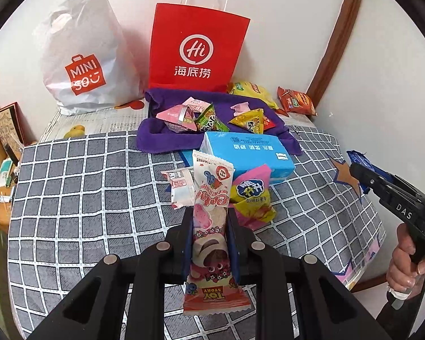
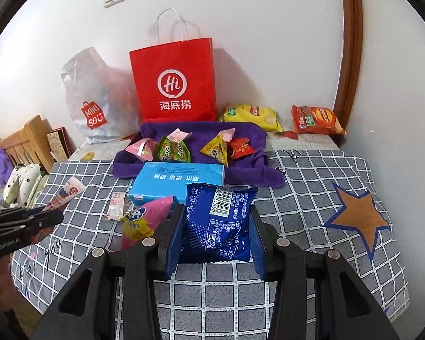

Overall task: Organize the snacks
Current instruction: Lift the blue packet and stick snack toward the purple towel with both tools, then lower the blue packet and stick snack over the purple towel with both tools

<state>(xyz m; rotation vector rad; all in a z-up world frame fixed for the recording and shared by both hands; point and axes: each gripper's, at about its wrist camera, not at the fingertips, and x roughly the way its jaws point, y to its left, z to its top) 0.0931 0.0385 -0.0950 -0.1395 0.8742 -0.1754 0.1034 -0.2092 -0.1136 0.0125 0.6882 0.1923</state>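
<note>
Snacks are already in both grippers, so the step in hand looks like carrying each packet to wherever it is being sorted, and doing that well means keeping both grips firm and the packets clear of the clutter below. From the left wrist view, the left gripper (image 1: 209, 226) is clamped narrowly on a long pink strawberry-printed packet (image 1: 211, 212), which runs upright between the pads with its top end sticking out beyond the fingertips and its bottom end hanging back toward the camera; the grip sits near mid-length, so I judge it balanced enough not to swing. The gripper tilts downward over the grey checked cloth (image 1: 85, 198), above a pink-and-yellow bag (image 1: 250, 195) and a small white packet (image 1: 180, 187) lying beside a blue tissue pack (image 1: 249, 153). At the right edge a bare hand (image 1: 405, 266) holds the other tool out over the cloth. From the right wrist view, the right gripper (image 2: 216, 235) is closed partway on a blue snack bag (image 2: 219, 221), barcode side up, pads pressing both its sides; it too slopes down toward the cloth. Likely destinations are the purple towel (image 2: 198, 133) with its small triangular snacks, or the red paper bag (image 2: 174, 82) against the wall; which one I cannot tell. A puffy bag can slip, so squeeze no looser.
</note>
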